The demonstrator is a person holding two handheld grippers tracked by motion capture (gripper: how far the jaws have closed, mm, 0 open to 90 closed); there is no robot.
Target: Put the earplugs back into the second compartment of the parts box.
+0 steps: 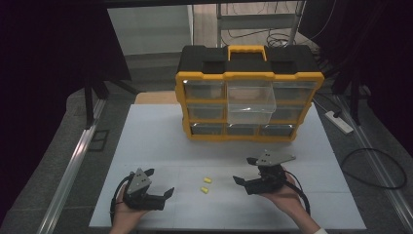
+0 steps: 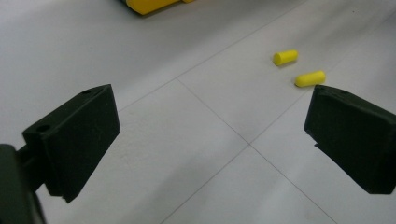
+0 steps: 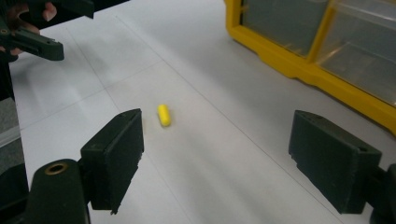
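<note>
Two small yellow cylinders lie on the white table [image 1: 160, 131], one [image 1: 207, 180] slightly behind the other [image 1: 204, 189]. My left gripper [image 1: 160, 181] rests open to their left, held in a hand. My right gripper [image 1: 243, 169] stands open to their right. In the left gripper view both cylinders, the farther [image 2: 285, 57] and the nearer [image 2: 310, 78], lie ahead to the right, just past the right jaw, and the left gripper [image 2: 212, 107] is empty. The right gripper view has one cylinder [image 3: 163, 115] beyond the left jaw of the empty right gripper [image 3: 215, 135].
A yellow and black drawer organizer [image 1: 248, 78] stands at the back of the table, with its clear middle drawer [image 1: 252, 105] pulled out. Its yellow frame [image 3: 303, 65] is close ahead of the right gripper. The other hand's gripper [image 3: 32, 42] sits far left.
</note>
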